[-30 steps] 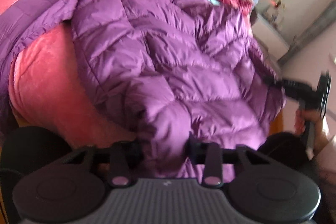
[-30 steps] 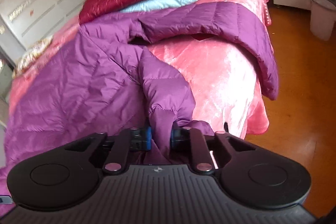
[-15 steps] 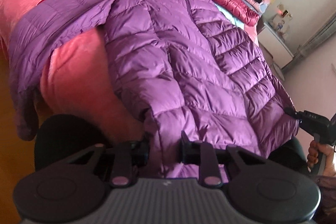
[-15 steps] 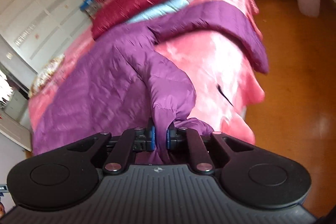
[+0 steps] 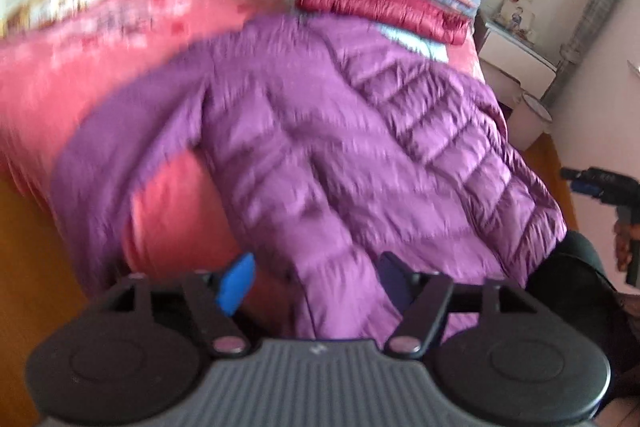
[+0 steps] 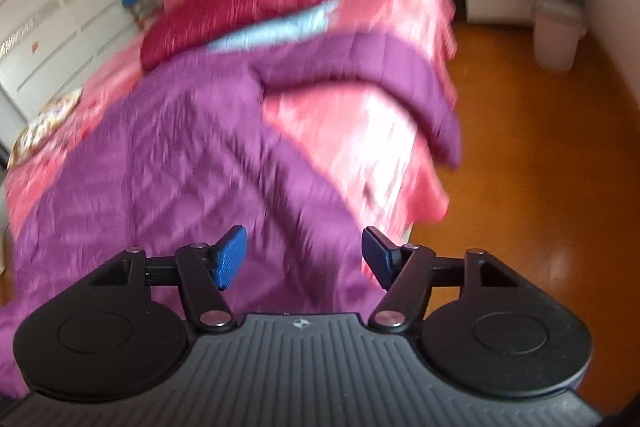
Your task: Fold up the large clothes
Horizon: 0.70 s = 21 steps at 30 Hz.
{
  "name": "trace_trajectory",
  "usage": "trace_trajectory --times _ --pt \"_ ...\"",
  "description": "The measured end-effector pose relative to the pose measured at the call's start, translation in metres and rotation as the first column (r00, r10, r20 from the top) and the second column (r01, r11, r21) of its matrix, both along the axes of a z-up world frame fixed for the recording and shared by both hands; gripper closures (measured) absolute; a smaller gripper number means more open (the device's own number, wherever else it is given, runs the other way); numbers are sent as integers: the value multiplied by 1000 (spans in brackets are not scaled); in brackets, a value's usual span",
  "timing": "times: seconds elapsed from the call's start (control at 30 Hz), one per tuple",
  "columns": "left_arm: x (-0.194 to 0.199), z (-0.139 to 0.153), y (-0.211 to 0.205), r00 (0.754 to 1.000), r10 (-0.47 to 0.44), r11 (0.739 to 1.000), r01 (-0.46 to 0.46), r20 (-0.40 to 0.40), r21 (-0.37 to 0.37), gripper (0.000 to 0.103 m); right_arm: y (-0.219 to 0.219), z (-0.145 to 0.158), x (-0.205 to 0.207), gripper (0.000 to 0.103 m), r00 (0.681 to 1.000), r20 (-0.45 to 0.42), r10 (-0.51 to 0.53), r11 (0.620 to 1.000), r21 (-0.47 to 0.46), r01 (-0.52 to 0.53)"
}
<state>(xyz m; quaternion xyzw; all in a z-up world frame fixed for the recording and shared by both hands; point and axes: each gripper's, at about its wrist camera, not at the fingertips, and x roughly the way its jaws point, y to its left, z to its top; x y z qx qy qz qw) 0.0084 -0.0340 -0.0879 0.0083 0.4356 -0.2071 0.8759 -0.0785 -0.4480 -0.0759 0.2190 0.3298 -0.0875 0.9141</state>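
On the pink bed [image 6: 372, 131], purple jacket [image 5: 320, 147]; both grippers' jaws opening, empty.

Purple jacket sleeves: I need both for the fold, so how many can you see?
2. One sleeve drapes over the bed's edge in the left wrist view; the other sleeve hangs over the opposite edge in the right wrist view. None seems hidden.

- The right hand-held gripper [image 6: 304, 257] is opening its jaws; the blue pads [image 6: 230, 259] press on nothing.
- A purple quilted jacket [image 6: 160, 163] lies spread on the pink bed [image 6: 360, 131], below the jaws.
- One sleeve [image 6: 400, 79] hangs over the bed edge.
- Folded clothes [image 6: 240, 3] are stacked behind.
- A bin [image 6: 558, 31] stands on the orange floor [image 6: 540, 167].
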Motion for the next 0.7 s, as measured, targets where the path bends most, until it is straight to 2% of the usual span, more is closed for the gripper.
trace_trajectory --times 0.13,0.2,0.27,0.4,0.5,0.53,0.57,0.6,0.67,0.7 --pt "18 20 -20 990 -29 1000 29 141 3 12 1 31 7 3 985 171 -7 999 -42 14" --pt "31 22 -37 974 -26 1000 25 223 11 5 8 40 20 2 965 261 12 999 -48 1" --pt "46 18 -55 959 -28 1000 28 283 1 4 18 45 39 2 949 314 33 999 -39 -22" --pt "81 -4 -89 944 22 1000 -19 328 -12 1 38 40 86 2 907 412 92 996 -42 -82" --pt "105 -31 -112 937 42 998 -55 346 26 1 47 30 122 4 882 451 132 991 -69 -113" --pt "111 -38 -116 935 51 997 -68 351 36 1 49 24 135 8 885 443 142 990 -76 -121" --pt "118 -48 -119 932 66 995 -89 357 49 1 50 18 148 18 888 435 152 988 -83 -128" --pt "124 -56 -123 928 80 992 -111 364 63 1 53 13 159 24 890 426 161 987 -92 -134" --pt "135 -76 -127 919 107 982 -158 378 106 1 59 1 184 46 903 392 173 984 -114 -139" --pt "136 -82 -128 916 110 977 -171 385 128 1 62 -7 193 50 911 372 179 982 -126 -142"
